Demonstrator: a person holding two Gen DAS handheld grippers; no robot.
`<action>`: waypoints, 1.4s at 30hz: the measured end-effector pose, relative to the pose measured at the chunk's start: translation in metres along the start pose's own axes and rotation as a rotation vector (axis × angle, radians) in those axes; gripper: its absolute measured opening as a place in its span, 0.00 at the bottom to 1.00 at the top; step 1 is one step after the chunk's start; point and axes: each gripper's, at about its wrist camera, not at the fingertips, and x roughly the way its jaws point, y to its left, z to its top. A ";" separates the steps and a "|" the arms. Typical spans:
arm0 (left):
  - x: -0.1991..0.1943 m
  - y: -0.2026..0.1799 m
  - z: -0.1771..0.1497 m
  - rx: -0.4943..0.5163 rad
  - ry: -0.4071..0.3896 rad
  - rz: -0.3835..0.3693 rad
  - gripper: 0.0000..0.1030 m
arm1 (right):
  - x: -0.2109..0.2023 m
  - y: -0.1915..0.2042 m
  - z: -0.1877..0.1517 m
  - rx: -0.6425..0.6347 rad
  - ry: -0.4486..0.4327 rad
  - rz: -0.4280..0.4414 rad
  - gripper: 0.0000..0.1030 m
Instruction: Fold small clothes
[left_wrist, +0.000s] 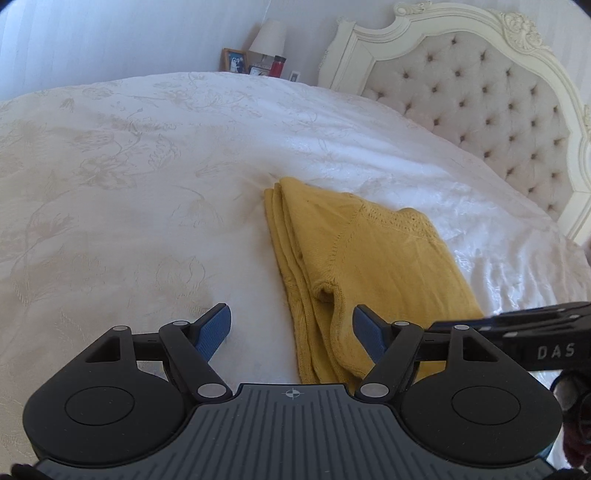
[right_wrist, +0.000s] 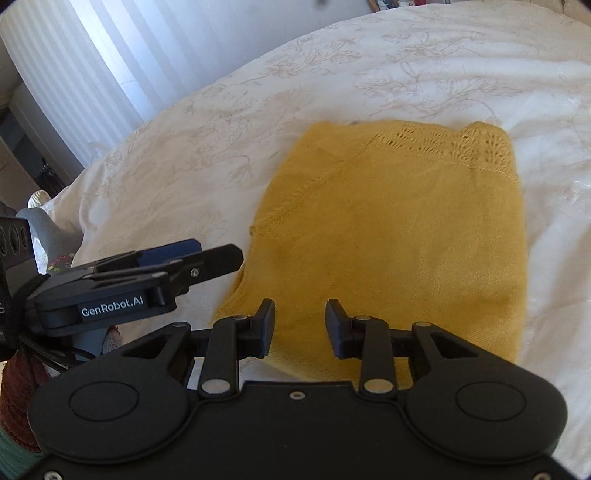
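Two claws hang over one yellow knit, and neither has hold of it.

From the left wrist you see your left claw (left_wrist: 291, 328) spread wide and empty. Its blue pads (left_wrist: 214, 328) straddle the knit's (left_wrist: 369, 258) near left edge: the left pad is over bare bedspread (left_wrist: 129, 184), the right one over the cloth. The knit lies already folded in layers on the bed, long axis running away from you and slanting a little left, toward the headboard (left_wrist: 480, 92). The stacked fold edges run along its left side, right ahead of this claw. Your right claw pokes in at the right edge of the view.

From the right wrist, your right claw (right_wrist: 300, 328) is part open, nothing between its fingers, poised above the knit's (right_wrist: 388, 240) near end, with the cloth stretching straight ahead. The lacy band sits at the far end. Your left claw (right_wrist: 199, 258) is just beside, at the knit's left edge.

Judging by this, both claws are about equally near the near hem; a last fold would carry it away from you.
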 end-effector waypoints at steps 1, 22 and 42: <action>0.003 0.000 -0.001 0.001 0.022 0.022 0.69 | -0.005 -0.003 0.002 -0.006 -0.019 -0.019 0.42; 0.008 0.000 -0.012 0.067 0.086 0.108 0.69 | 0.102 0.005 0.093 -0.177 -0.117 -0.176 0.49; -0.020 -0.010 -0.006 -0.091 -0.030 -0.083 0.70 | -0.016 -0.123 0.030 0.133 -0.239 -0.177 0.68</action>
